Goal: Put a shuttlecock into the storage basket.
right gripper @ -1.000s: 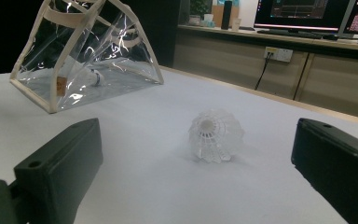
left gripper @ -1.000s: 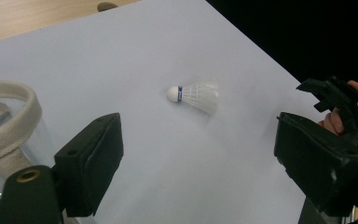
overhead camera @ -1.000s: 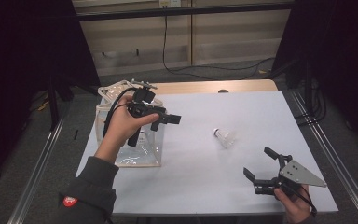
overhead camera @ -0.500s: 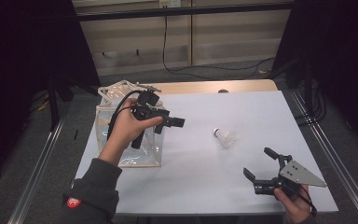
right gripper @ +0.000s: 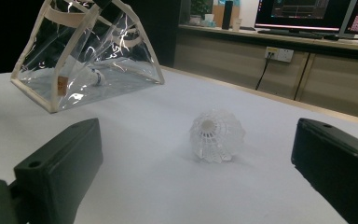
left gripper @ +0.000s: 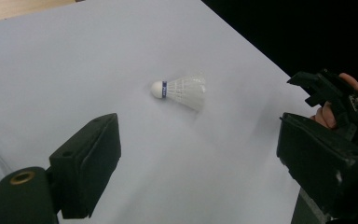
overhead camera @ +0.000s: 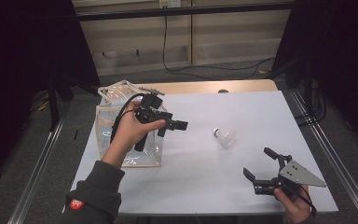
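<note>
A white shuttlecock (overhead camera: 225, 136) lies on its side in the middle of the white table (overhead camera: 200, 182). In the left gripper view the shuttlecock (left gripper: 179, 88) is ahead of the jaws, cork to the left. My left gripper (overhead camera: 172, 128) hovers open and empty at the right edge of a clear plastic bag (overhead camera: 121, 135), pointing right. My right gripper (overhead camera: 256, 161) rests open and empty near the front right. Its view shows the shuttlecock (right gripper: 216, 135) skirt-on, and the bag (right gripper: 86, 56) with another shuttlecock (right gripper: 91, 77) inside.
The bag stands at the table's left edge. Metal rails (overhead camera: 42, 172) run along both sides of the table on the floor. A low wall with a hanging cable (overhead camera: 168, 42) lies behind. Monitors (right gripper: 303, 14) stand on a counter beyond the table.
My left gripper has drifted a little to the right, from above the bag toward the shuttlecock. The right gripper and the shuttlecock have stayed where they were.
</note>
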Available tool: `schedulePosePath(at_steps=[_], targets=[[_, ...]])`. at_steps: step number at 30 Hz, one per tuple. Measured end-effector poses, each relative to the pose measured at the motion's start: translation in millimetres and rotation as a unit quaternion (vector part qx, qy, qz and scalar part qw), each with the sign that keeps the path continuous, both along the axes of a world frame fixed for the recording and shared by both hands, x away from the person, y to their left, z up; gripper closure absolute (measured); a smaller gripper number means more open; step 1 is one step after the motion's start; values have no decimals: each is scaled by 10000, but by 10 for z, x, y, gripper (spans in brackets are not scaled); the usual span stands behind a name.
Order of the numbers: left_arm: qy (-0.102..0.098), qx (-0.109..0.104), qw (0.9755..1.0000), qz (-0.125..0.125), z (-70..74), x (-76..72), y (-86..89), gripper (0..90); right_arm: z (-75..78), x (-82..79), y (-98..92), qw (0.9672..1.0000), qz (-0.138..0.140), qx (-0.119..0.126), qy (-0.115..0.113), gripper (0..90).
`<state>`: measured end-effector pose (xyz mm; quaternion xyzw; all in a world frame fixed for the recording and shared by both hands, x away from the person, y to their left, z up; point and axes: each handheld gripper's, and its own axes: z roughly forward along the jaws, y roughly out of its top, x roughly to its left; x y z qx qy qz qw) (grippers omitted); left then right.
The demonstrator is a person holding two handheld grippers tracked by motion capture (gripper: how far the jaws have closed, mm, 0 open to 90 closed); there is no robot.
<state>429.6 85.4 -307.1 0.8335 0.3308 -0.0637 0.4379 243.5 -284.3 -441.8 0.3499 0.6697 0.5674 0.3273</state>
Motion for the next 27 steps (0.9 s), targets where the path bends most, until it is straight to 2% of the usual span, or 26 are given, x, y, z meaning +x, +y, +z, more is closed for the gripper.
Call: schedulePosePath(at_steps=[27], targets=[[23, 109, 9999, -118, -184, -32, -135, 99, -2, 3, 2, 10000, 22, -4, -2, 17]])
